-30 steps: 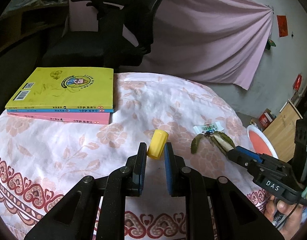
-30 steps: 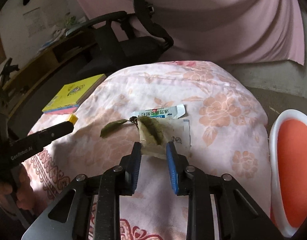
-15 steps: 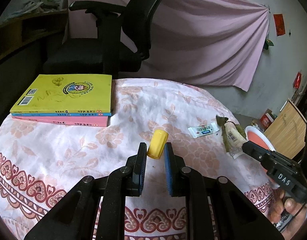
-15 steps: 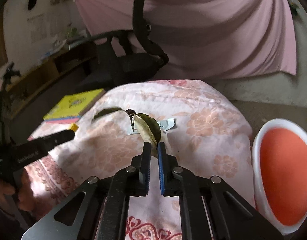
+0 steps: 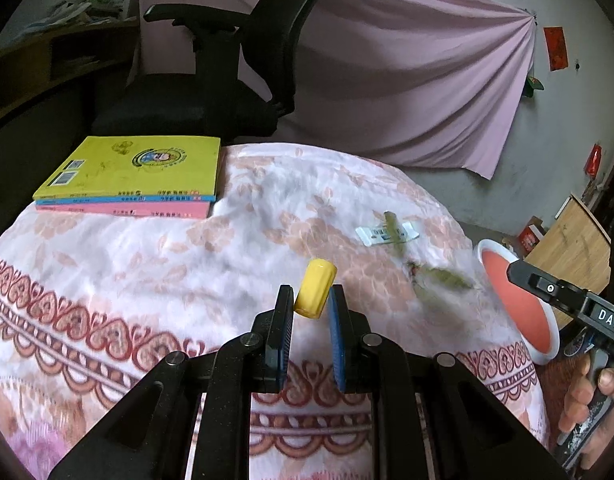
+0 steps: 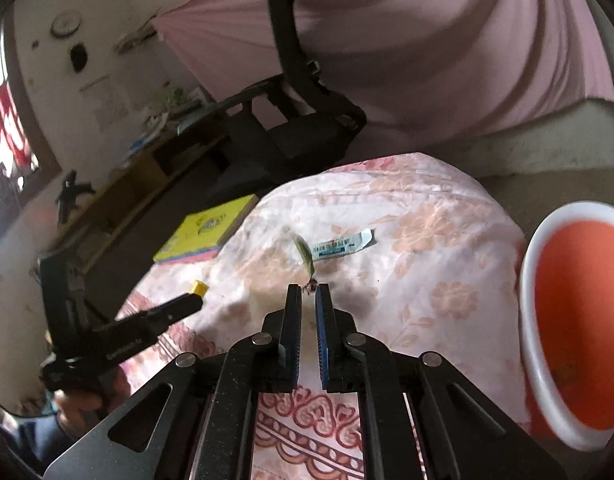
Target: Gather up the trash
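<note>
The left gripper (image 5: pixel 310 305) hovers above the surface (image 5: pixel 147 264), which is covered with a floral cloth. Its jaws are clamped on a yellow cap (image 5: pixel 315 294), which stands slightly tilted between the blue pads (image 5: pixel 337 344) and projects past their tips. The same cap shows at the tip of the left gripper in the right wrist view (image 6: pixel 198 288).

The right gripper (image 6: pixel 308 300) is held above the cloth near the surface's right edge. Its jaws are nearly together, gripping the stem end of a leafy twig (image 6: pixel 305 256); a green leaf sticks up past the fingertips. In the left wrist view the twig (image 5: pixel 439 278) appears motion-blurred in the air between the cap and the bin. Whether a wrapper is also in the jaws cannot be told.

A white-and-blue wrapper (image 5: pixel 387 234) lies flat on the cloth, beyond the twig and apart from both grippers.

A bin (image 6: pixel 527 320) with a white rim and orange inside stands just beside the surface on the right.

A stack of books (image 5: pixel 135 176), yellow on top, lies at the far left of the surface. A black office chair (image 5: pixel 227 80) stands behind it, in front of a pink curtain (image 5: pixel 407 72).
</note>
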